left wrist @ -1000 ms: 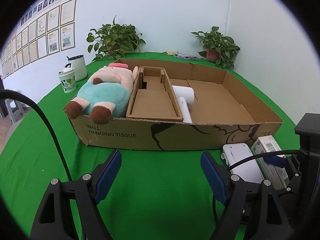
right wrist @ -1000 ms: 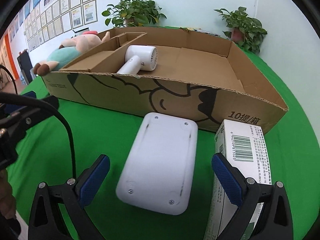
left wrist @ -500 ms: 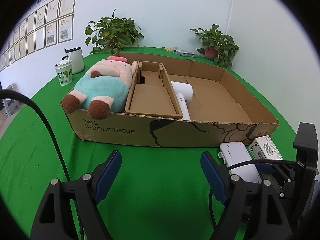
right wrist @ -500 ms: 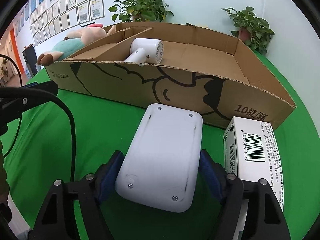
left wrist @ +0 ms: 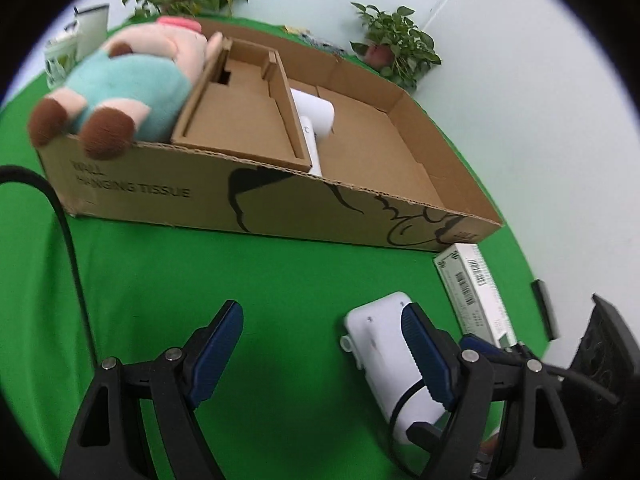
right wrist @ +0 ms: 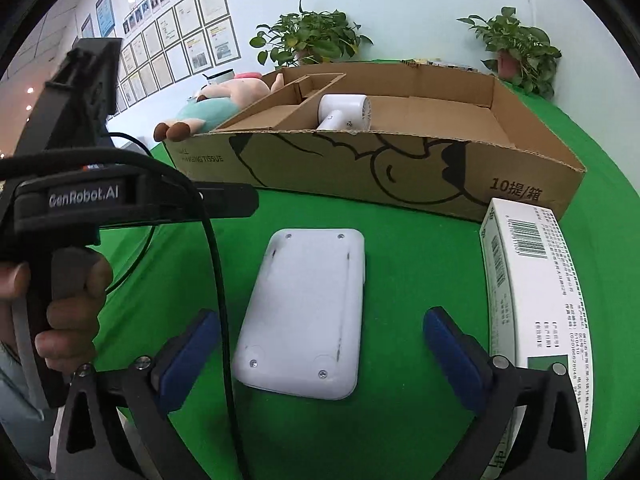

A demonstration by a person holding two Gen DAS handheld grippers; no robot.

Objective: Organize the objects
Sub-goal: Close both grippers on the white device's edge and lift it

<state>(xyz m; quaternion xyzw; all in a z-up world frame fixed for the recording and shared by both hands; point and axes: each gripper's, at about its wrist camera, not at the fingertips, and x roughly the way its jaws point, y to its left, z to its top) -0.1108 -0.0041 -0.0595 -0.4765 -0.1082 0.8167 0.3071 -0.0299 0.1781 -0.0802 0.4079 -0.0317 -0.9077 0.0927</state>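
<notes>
A white flat device (right wrist: 308,312) lies on the green cloth in front of the long cardboard box (right wrist: 360,168). My right gripper (right wrist: 320,326) straddles its near end; the jaws are opening, and neither pad touches it. A white-and-green carton (right wrist: 528,288) lies just right of the right finger. Inside the box lie a white hair dryer (right wrist: 344,112) and a plush pig (right wrist: 216,104) at the left end. My left gripper (left wrist: 320,316) hangs open over bare cloth with nothing between its fingers. Its right finger overlaps the white device (left wrist: 380,344) in the left wrist view.
A person's hand (right wrist: 68,292) holds the left gripper's handle, close to the left of the right gripper. A black cable (right wrist: 220,300) hangs across the right gripper's left finger. Potted plants (right wrist: 308,40) and cups (left wrist: 76,44) stand beyond the box. The box's right half (left wrist: 372,152) is bare cardboard.
The right gripper's jaws closed against the white device half a second ago and now stand wide apart again. The left gripper tilted and swung right, nearer the device.
</notes>
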